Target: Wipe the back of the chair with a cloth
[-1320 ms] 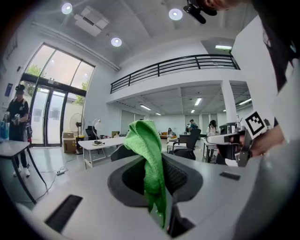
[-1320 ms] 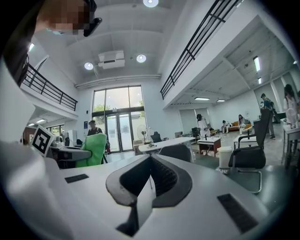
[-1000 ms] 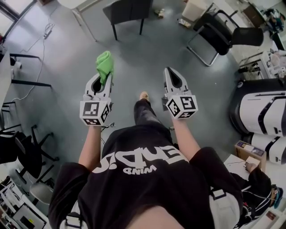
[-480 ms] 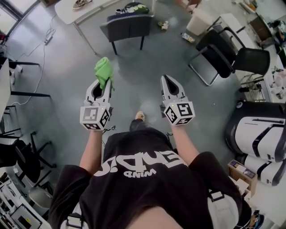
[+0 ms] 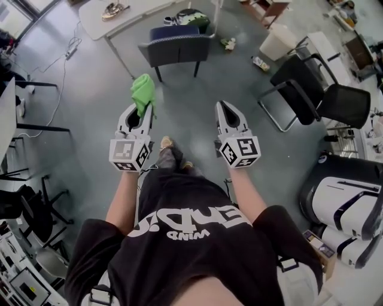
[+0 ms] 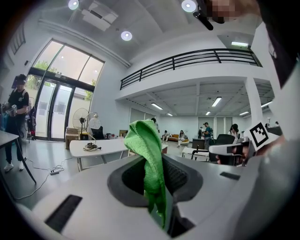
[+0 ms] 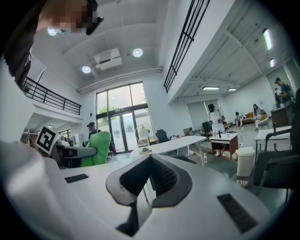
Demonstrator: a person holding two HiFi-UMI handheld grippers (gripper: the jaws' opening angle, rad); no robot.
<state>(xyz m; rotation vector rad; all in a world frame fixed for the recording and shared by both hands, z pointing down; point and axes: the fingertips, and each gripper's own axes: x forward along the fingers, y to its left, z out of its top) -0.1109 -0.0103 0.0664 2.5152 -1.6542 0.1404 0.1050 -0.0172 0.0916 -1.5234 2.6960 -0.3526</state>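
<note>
**A:** How far along is the wipe?

**B:** Not begun, I'd judge. The left tongs (image 5: 142,113) are clamped on the green cloth (image 5: 142,89), held in the air well short of the chair (image 5: 177,49), on its back side. The right tongs (image 5: 225,109) are closed on nothing.

**A:** Anything in the way?

**B:** Nothing I can see between cloth and chair. A surface (image 5: 134,15) stands just behind the chair, and two black chairs (image 5: 296,75) stand well off to its right.

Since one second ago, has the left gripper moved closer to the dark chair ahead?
Yes. In the head view the left gripper, shut on the green cloth, came forward toward the dark chair; their gap shrank.
</note>
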